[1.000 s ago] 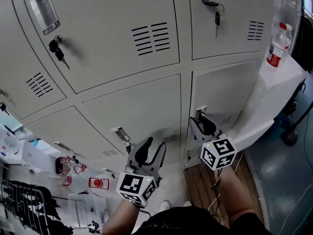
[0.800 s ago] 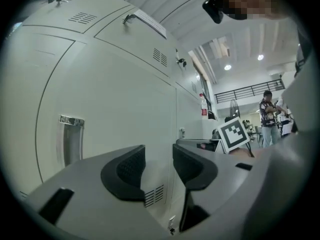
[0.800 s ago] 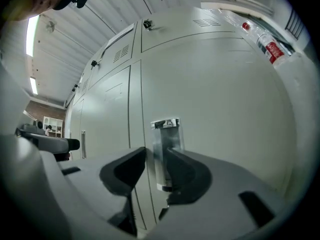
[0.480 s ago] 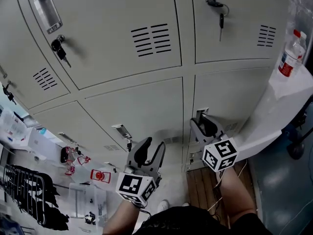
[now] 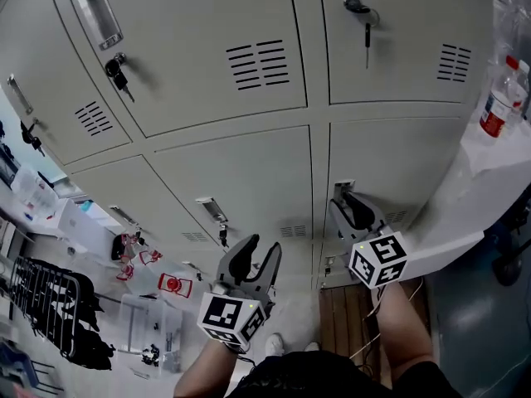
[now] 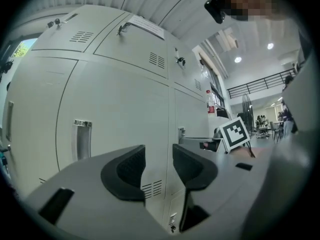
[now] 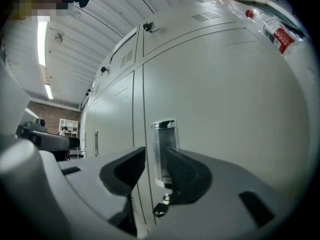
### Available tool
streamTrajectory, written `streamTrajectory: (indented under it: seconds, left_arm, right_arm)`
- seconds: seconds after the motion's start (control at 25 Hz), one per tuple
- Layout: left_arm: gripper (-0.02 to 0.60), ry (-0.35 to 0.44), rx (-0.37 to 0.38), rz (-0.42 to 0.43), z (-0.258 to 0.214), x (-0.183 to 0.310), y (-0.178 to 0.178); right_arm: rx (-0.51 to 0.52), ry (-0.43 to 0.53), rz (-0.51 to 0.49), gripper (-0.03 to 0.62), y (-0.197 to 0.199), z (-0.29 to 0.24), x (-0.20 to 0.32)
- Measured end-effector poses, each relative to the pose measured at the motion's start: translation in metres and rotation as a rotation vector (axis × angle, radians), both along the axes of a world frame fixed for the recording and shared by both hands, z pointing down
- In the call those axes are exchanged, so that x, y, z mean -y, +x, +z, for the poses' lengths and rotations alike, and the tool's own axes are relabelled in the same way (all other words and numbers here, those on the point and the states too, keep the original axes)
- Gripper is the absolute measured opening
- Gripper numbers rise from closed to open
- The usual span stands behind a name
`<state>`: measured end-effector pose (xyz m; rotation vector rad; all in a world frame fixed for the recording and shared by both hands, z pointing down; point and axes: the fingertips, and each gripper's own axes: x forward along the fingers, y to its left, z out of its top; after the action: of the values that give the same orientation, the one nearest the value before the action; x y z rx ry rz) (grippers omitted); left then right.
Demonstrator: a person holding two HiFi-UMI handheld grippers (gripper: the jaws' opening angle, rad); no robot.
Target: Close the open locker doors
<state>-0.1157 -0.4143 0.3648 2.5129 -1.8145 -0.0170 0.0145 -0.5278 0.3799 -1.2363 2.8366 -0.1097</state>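
Off-task stuff: clear plastic bottle with red cap and red label stands on the white table at right. Wooden floor patch beside the table's lower end. Left floor: red-and-white item, dark rack with black stuff hanging. Far back: brick wall, ceiling strip light

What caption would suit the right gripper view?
Right gripper, jaws apart and empty, points at the metal handle of a grey locker door.
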Motion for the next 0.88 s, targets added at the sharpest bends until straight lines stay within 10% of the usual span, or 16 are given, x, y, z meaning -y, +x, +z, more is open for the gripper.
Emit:
streamTrajectory:
  seconds: [0.48,0.88]
  left_arm:
    - [0.173,-0.086,0.007,-0.039,0.034,-0.042,-0.012]
    - [0.163,-0.081,-0.020,-0.039,0.039,-0.102,-0.059]
  right_arm:
    - [0.059,-0.039,0.121,0.124,0.056,0.025,-0.015]
    - [0.084,-0.040,0.077,0.124,-0.003,0.028,-0.102]
